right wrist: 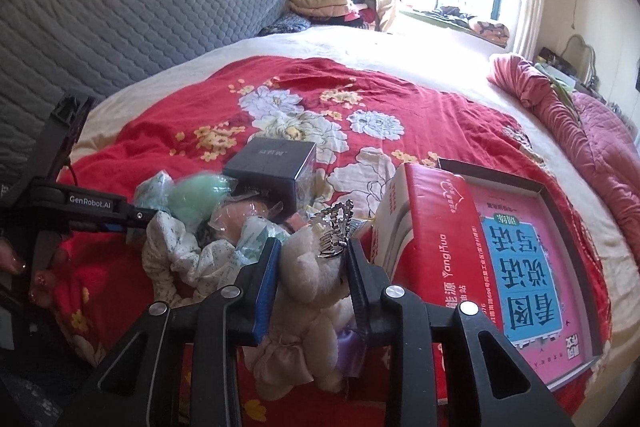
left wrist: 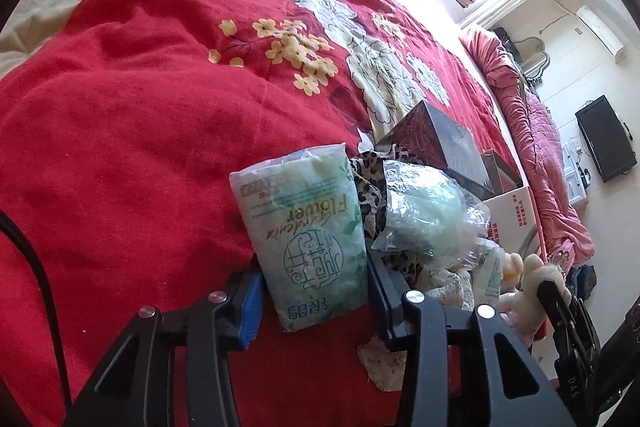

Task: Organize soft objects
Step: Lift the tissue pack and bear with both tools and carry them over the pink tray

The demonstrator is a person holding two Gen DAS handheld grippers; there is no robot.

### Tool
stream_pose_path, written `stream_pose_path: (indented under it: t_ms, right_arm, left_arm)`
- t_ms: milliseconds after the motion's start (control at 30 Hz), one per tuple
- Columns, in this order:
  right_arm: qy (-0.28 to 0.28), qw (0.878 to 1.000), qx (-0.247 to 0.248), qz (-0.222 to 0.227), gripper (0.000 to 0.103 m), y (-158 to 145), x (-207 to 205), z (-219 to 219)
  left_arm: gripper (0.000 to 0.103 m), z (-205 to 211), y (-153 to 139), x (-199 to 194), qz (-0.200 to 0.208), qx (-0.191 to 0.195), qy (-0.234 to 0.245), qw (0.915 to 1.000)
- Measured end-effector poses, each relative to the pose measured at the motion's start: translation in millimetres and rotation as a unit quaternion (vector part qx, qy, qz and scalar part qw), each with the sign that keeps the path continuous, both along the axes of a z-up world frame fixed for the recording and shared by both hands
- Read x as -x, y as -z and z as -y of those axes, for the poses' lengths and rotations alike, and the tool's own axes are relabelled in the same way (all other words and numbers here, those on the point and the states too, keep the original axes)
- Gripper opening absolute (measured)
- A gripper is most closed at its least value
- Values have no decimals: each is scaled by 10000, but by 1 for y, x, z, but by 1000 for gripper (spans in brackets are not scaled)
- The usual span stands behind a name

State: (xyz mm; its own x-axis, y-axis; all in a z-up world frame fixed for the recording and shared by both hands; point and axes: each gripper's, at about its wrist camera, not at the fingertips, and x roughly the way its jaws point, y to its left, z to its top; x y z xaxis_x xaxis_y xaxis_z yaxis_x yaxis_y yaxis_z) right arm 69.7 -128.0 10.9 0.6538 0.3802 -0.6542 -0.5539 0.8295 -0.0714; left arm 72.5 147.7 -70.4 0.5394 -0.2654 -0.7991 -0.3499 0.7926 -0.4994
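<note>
**Both grippers take hold; sorting barely begun**

The left gripper (left wrist: 314,287) clamps the green tissue pack (left wrist: 306,231) on the red bedspread (left wrist: 120,147), left of the pile. The right gripper (right wrist: 312,267) squeezes the plush bear (right wrist: 310,279) at the near edge, beside the red carton (right wrist: 436,239). The loose soft items (right wrist: 188,227) remain heaped, so most of the organizing appears left.

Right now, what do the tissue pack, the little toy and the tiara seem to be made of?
Tissue pack: soft paper in glossy, crinkled clear plastic film, judging by the glare.
Plush toy: cream fleecy fabric with a satin-looking pink skirt.
Tiara: shiny silver, metal or plated plastic; the look cannot settle which.
</note>
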Motion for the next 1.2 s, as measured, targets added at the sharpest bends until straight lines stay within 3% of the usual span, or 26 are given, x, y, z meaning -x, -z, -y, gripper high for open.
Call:
stream_pose_path:
  t_ms: [400, 867, 1200]
  right_arm:
    - [46, 9986, -517, 59, 33, -23, 11, 18]
    - [220, 9932, -1081, 372, 33, -55, 19, 52]
    - [722, 9855, -1479, 407, 33, -71, 11, 100]
  left_arm:
    - [45, 1, -38, 32, 215, -731, -360, 9964]
    - [45, 78, -102, 32, 772, -1056, 496, 9902]
    - [45, 142, -129, 13, 922, -1184, 1059, 9830]
